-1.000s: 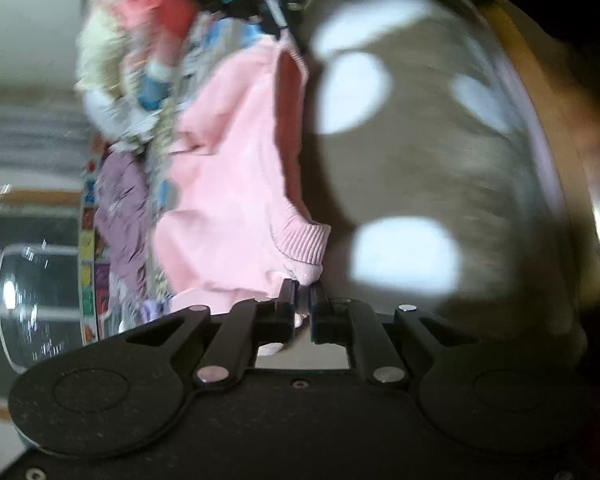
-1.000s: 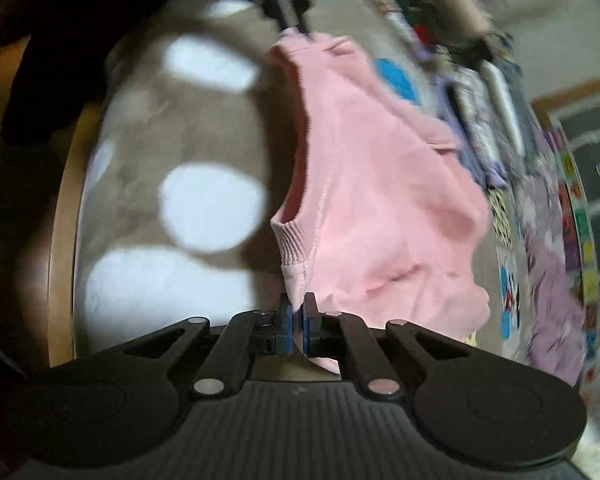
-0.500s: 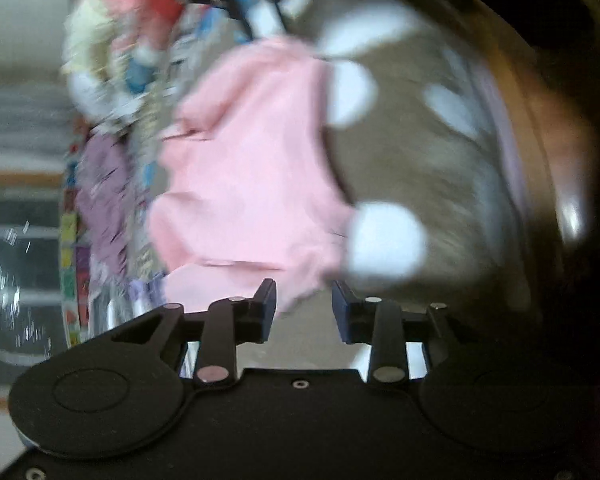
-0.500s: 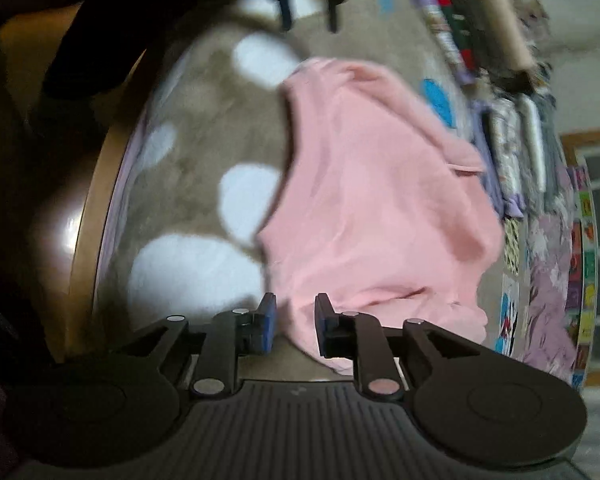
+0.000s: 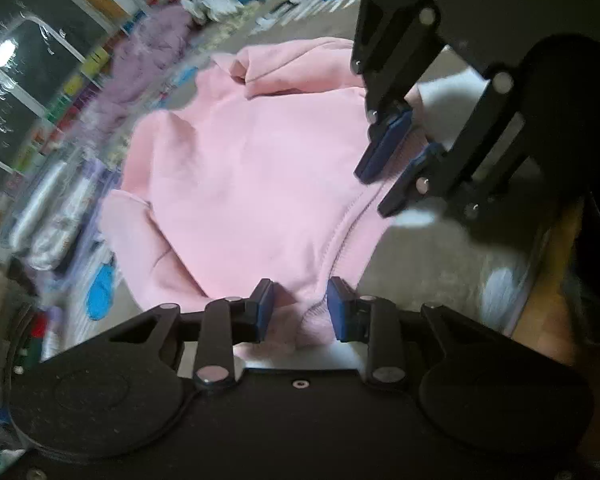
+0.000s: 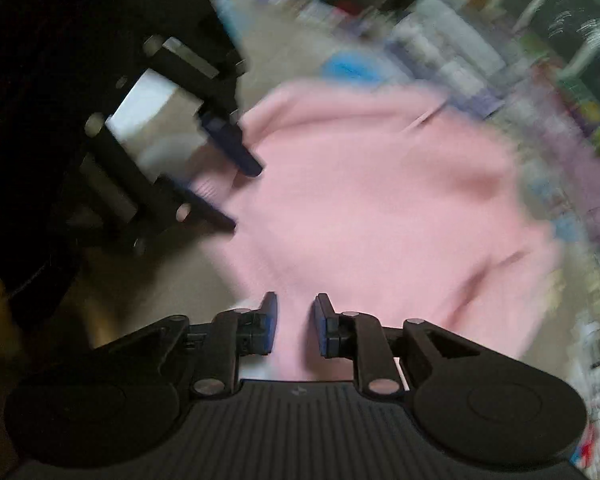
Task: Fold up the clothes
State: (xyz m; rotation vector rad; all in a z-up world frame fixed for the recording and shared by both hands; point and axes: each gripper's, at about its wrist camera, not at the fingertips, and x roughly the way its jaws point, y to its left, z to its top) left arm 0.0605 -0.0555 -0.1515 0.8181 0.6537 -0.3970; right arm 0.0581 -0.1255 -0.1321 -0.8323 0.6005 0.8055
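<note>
On a grey, white-spotted blanket (image 5: pixel 440 264) amid piled laundry, the pink sweatshirt (image 5: pixel 252 184) lies spread flat, both the left claw (image 5: pixel 300 310) and right claw (image 6: pixel 294 322) parted, gripping nothing, hovering at its near edge, presumably to take fresh holds.

No text, label, brand or number is legible anywhere in either view.

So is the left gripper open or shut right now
Open. In its own view the left gripper shows a clear gap between its blue pads, with the pink sweatshirt lying between and beyond them, not pinched.
</note>
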